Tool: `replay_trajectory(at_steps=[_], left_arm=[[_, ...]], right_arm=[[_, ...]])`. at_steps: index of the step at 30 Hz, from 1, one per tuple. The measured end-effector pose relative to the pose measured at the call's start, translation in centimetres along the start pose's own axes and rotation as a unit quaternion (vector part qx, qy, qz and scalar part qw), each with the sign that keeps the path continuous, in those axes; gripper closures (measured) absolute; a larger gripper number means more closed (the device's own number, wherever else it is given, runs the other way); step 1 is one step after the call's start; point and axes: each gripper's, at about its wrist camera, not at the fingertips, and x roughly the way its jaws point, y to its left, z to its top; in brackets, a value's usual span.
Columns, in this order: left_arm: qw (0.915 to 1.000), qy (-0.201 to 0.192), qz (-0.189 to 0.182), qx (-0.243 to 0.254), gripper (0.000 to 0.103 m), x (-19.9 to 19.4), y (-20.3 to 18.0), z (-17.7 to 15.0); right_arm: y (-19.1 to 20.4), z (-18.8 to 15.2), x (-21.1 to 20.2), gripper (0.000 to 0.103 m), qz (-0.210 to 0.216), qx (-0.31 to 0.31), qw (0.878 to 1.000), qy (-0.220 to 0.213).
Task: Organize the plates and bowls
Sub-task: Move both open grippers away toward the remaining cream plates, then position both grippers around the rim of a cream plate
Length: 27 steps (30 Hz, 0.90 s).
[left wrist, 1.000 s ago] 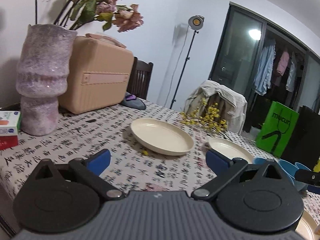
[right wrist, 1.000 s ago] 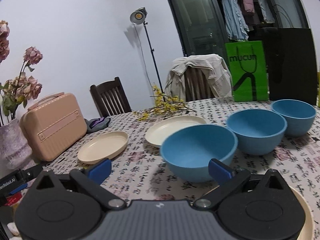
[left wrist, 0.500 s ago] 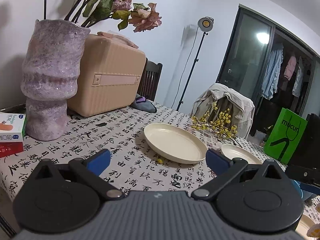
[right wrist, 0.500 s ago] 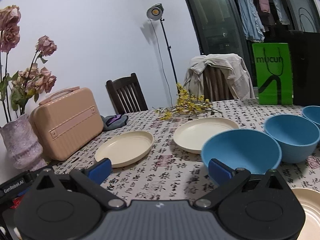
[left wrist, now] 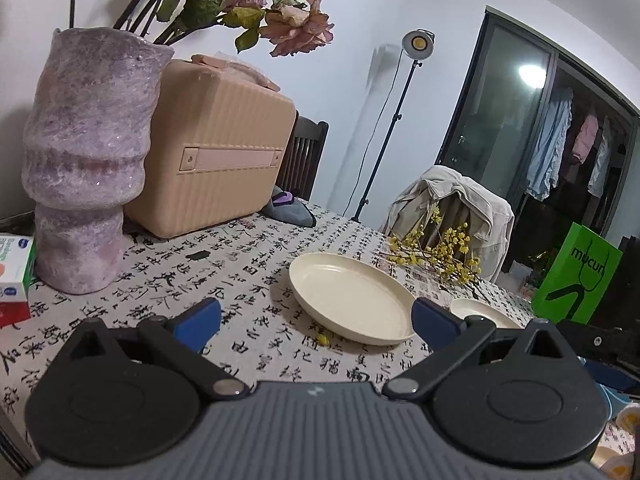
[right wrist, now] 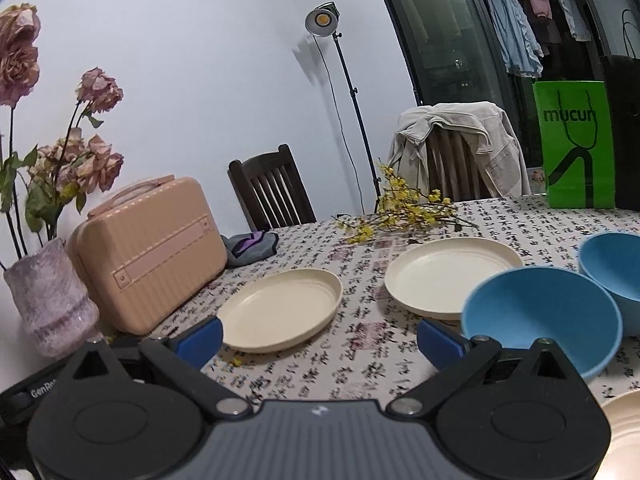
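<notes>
The bench (right wrist: 360,364) wears a white cloth covered in black writing. On it sit a cream plate (right wrist: 280,308), a second cream plate (right wrist: 452,272), a blue bowl (right wrist: 540,312) and another blue bowl (right wrist: 612,268) just behind it. A tan case (left wrist: 216,152) and a purple vase (left wrist: 84,160) stand at the far side. A lamp (right wrist: 324,22) stands by the white wall.

Only the right view shows the bowls well. Only the left view shows a small box (left wrist: 14,256) by the vase.

The left tongs (left wrist: 316,320) are wide apart and hold nothing. The right tongs (right wrist: 320,336) are wide apart too, also empty.
</notes>
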Motion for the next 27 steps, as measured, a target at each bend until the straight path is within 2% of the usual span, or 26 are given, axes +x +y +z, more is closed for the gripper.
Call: replay_trajectory(at_steps=[20,27], left_arm=[[1.0000,-0.002,0.001,-0.007,0.000,4.8,0.1,4.7],[0.9999,0.009,0.009,-0.010,0.000,6.9,0.5,5.7]], right_arm=[[2.4,3.3,6.6,0.000,-0.010,0.012,1.000,0.016],[3.1,3.8,8.8,0.000,-0.016,0.011,0.999,0.026]])
